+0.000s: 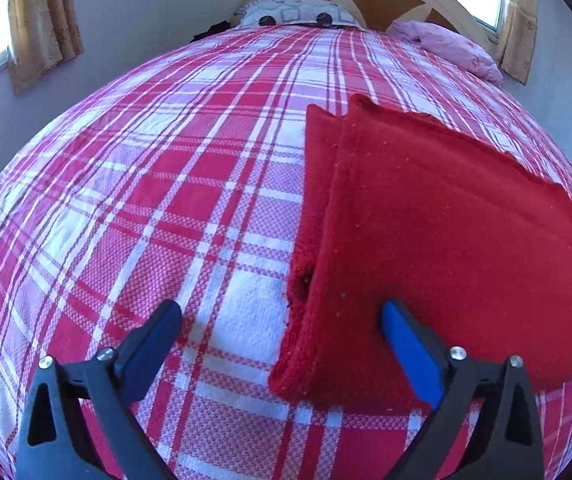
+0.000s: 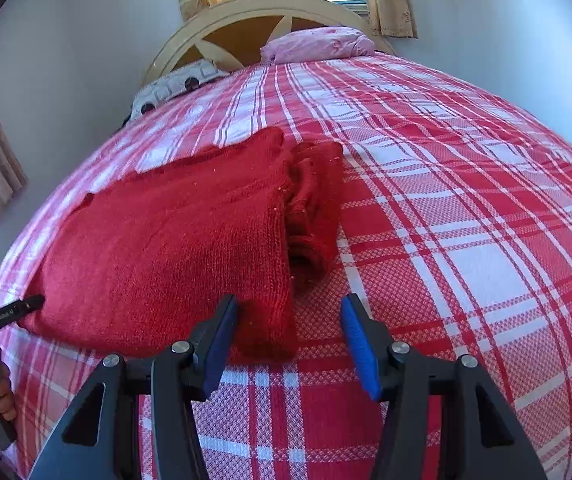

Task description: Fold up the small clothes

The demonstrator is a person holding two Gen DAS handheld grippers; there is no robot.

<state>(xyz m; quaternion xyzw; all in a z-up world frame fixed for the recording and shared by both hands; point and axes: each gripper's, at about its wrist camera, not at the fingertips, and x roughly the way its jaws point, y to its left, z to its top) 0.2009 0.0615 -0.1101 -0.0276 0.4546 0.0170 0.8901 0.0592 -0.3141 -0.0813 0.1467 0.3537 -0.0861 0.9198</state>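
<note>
Lying folded into a thick rectangle, the red knitted woollen garment (image 2: 157, 240) rests on the red-and-white checked bedspread (image 2: 466, 240), toward the foot of the bed, with a bunched sleeve layer poking out along its right side. Over the garment's near left corner, the left hand-held gripper (image 1: 281, 316) stands spread wide, one blue pad above the knit and the other over bare bedspread, gripping nothing. At the garment's near right corner, the right hand-held gripper (image 2: 290, 312) is partly open, its pads straddling the edge without pinching it. Beyond the garment, a patterned pillow (image 2: 173, 88) and a pink one (image 2: 318, 42) lie against the cream wooden headboard (image 2: 245, 10). A fold looks just completed and let go; the next move probably calls for tucking in that stray sleeve or smoothing the stack.
</note>
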